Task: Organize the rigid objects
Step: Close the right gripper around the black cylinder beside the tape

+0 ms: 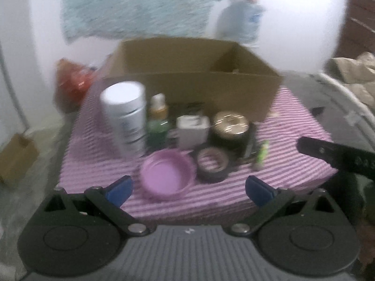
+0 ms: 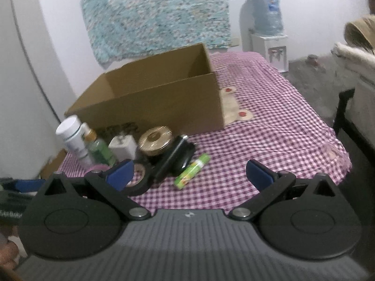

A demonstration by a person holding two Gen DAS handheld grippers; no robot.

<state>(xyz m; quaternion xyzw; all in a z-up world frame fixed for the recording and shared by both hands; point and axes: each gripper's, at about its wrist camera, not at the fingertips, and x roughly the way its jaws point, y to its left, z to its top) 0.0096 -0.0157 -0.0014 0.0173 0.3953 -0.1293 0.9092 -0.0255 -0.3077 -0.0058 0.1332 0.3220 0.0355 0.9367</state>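
Note:
An open cardboard box (image 1: 194, 89) (image 2: 152, 100) stands on the checked tablecloth (image 2: 269, 126). In front of it are a tall white bottle (image 1: 126, 117) (image 2: 72, 133), a small green bottle (image 1: 158, 126) (image 2: 99, 149), a white charger block (image 1: 192, 131) (image 2: 123, 146), a gold-lidded black jar (image 1: 230, 127) (image 2: 155, 141), a roll of black tape (image 1: 212, 164) (image 2: 139, 182), a pink lid (image 1: 167, 175) and a green tube (image 2: 192, 171) (image 1: 261, 155). My left gripper (image 1: 188, 189) is open near the pink lid. My right gripper (image 2: 188, 175) is open near the green tube.
A flat black device (image 2: 175, 161) leans by the jar. A water dispenser (image 2: 267, 23) stands at the back right. A teal cloth (image 2: 159, 14) hangs on the wall. A red bag (image 1: 75, 82) and a small carton (image 1: 16, 159) sit left of the table.

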